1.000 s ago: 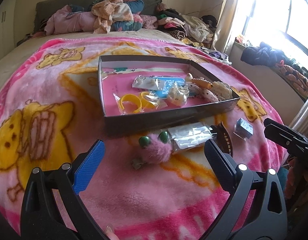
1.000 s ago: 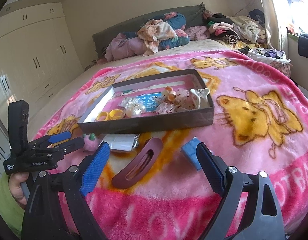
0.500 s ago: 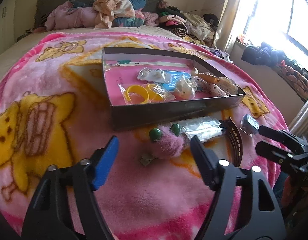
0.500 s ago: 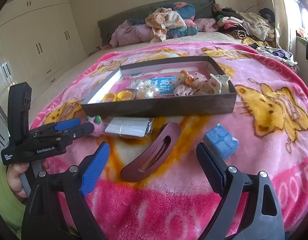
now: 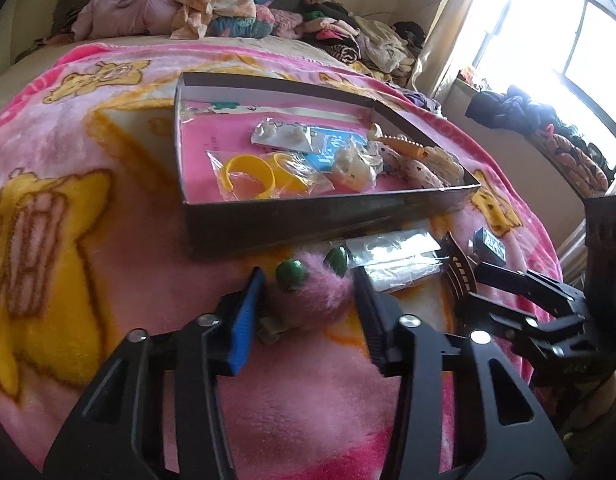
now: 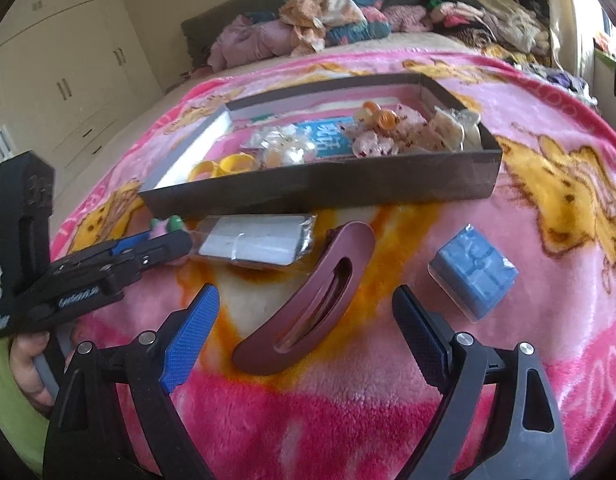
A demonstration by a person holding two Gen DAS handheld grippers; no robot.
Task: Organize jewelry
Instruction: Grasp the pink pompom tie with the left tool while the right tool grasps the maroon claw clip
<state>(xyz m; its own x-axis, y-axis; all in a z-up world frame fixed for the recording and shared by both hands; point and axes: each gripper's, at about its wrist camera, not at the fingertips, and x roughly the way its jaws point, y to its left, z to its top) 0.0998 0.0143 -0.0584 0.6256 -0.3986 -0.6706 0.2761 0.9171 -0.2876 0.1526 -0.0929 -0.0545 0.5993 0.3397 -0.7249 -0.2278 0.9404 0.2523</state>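
Straddling a pink fuzzy hair clip with green beads (image 5: 311, 292) at lower centre of the left wrist view, the left gripper (image 5: 308, 312) has its jaws partly open, one finger on each side of the fluff, though contact cannot be judged. Hovering with jaws wide apart and holding nothing, the right gripper (image 6: 304, 332) frames a maroon hair claw (image 6: 308, 300) lying on the pink cartoon blanket (image 6: 547, 200), beside a clear packet (image 6: 256, 242) and a small blue gift box (image 6: 473, 272). Behind them, mid-frame, a dark shallow box (image 6: 327, 188) holds yellow bangles (image 5: 252, 172) and bagged trinkets.
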